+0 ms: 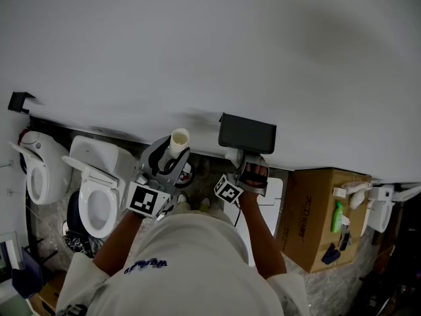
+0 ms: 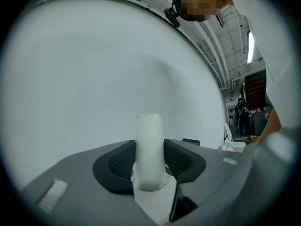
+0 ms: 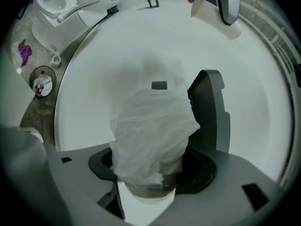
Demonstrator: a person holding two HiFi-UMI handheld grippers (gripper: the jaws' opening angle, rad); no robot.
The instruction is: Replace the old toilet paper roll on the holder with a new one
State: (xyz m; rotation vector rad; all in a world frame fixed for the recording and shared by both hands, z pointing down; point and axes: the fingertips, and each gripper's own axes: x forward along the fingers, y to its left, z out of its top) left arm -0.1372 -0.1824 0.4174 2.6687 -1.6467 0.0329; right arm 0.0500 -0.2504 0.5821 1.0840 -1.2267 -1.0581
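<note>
Left gripper [image 1: 176, 155] is clamped narrow on a cream tube [image 1: 179, 137], off to one side of the holder. Right gripper [image 1: 252, 171], jaws set wider, grips a paper roll [image 3: 153, 135] with loose tissue draped over it, just in front of the black holder [image 1: 247, 135] on the white wall [image 1: 197, 45]. It looks mid-swap, though I can't tell whether that roll is old or new. Next, I'd say, roll and tube need lining up with the holder.

Bathroom setup, two toilets [image 1: 99, 203], wall-mounted paper holder [image 1: 247, 135]
</note>
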